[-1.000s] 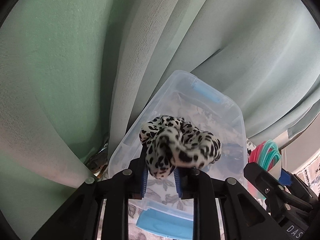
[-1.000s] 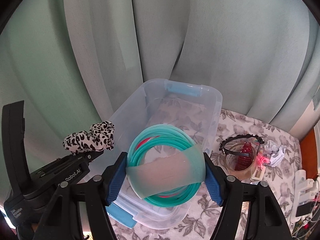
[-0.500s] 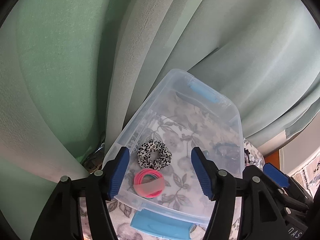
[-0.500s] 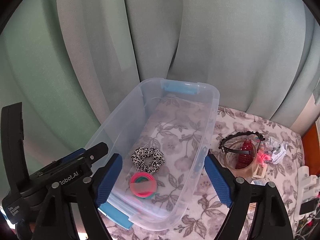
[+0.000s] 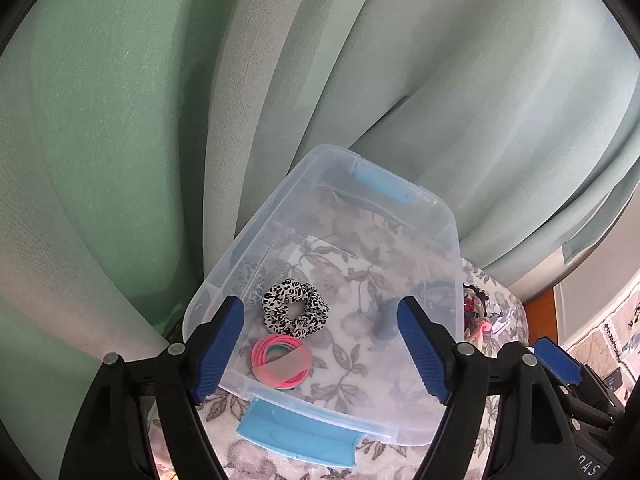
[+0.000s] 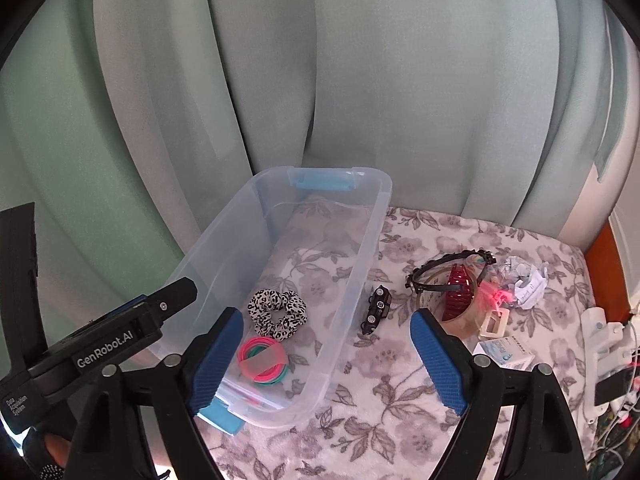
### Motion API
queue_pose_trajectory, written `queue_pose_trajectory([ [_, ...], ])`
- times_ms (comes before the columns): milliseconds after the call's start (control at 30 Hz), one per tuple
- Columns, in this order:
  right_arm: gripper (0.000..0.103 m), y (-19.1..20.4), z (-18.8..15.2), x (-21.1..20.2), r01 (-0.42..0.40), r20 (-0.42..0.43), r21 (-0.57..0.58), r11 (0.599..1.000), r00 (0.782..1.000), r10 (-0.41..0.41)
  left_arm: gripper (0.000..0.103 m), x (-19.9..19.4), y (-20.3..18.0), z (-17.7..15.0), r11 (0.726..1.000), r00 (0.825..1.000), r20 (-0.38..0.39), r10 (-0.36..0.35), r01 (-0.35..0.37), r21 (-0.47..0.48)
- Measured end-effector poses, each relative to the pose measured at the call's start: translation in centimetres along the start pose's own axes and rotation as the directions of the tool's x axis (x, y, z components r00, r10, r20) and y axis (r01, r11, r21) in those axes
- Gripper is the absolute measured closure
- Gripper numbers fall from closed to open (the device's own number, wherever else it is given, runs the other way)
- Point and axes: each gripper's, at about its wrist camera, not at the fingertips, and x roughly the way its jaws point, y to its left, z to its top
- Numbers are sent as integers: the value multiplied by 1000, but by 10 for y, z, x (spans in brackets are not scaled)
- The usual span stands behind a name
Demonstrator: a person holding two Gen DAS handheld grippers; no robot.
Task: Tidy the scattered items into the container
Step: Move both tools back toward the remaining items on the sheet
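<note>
While the left gripper point(image 5: 320, 346) is opening, empty, and the right gripper point(image 6: 326, 354) gapes empty, scrunchie point(image 6: 278, 314) and hair ties point(image 6: 262, 361) lie at the container's point(image 6: 380, 200) near end; its thin near wall could be clipped, shifting it across the bedspread point(image 6: 400, 420).

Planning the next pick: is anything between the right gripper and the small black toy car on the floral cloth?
Nothing visible blocks it. The small black toy car lies in the open beside the clear plastic bin, just ahead of the right gripper, whose jaws are empty.
</note>
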Motion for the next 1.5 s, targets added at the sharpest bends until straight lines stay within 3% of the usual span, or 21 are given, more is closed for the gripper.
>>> queue_pose_trajectory([
  [100, 0, -9, -3, -11, 3, 29, 14, 1000, 1000, -3, 18, -7, -10, -1, 1000, 1000, 14, -10, 10, 14],
  [733, 0, -91, -30, -83, 25, 187, 160, 987, 981, -55, 0, -41, -93, -25, 986, 993, 99, -65, 48, 159],
  [900, 0, -111, -40, -102, 49, 249, 177, 983, 964, -93, 0, -46, -120, -37, 974, 987, 156, -43, 6, 226],
  [1233, 0, -160, -59, -114, 37, 240, 279, 960, 965, -106, 0, -48, -156, -54, 957, 975, 142, -168, 127, 260],
  [1500, 0, -191, -73, -114, 47, 238, 325, 945, 963, -130, 0, -25, -182, -72, 938, 978, 73, -195, 164, 306],
])
